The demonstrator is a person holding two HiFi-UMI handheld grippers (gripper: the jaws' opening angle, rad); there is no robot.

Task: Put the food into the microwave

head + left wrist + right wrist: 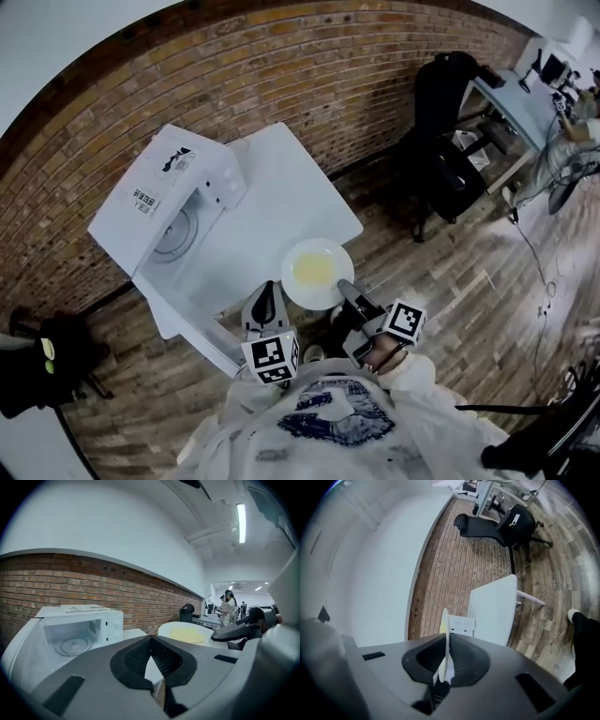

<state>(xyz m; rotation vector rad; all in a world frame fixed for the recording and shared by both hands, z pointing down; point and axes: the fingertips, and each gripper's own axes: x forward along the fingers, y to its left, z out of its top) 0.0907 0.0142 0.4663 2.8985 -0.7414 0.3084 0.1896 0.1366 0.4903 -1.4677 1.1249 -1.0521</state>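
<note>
Because the food (pixel 313 270) is a flat yellow layer lying loose on the white plate (pixel 309 298), your main job is keeping that plate level. It is well apart from the microwave (pixel 173 187), out in front of its open cavity and off to the right, above the near edge of the table (pixel 291 178). I cannot tell whether it rests there or is already lifted.

Your right gripper (pixel 349 292) has its jaws closed on the plate's rim, on the side farthest from the microwave. Its own view shows the rim edge-on between the pads, which looks like a thin bite. Your left gripper (pixel 267 300) sits just beside the plate on the microwave side, with its jaws together and nothing in them.

With a hold on one edge only, I would expect the far side to sag, so move slowly with a steady wrist. Approach the cavity squarely, clear its lower lip, and aim for the middle of the glass turntable (pixel 173 232).
</note>
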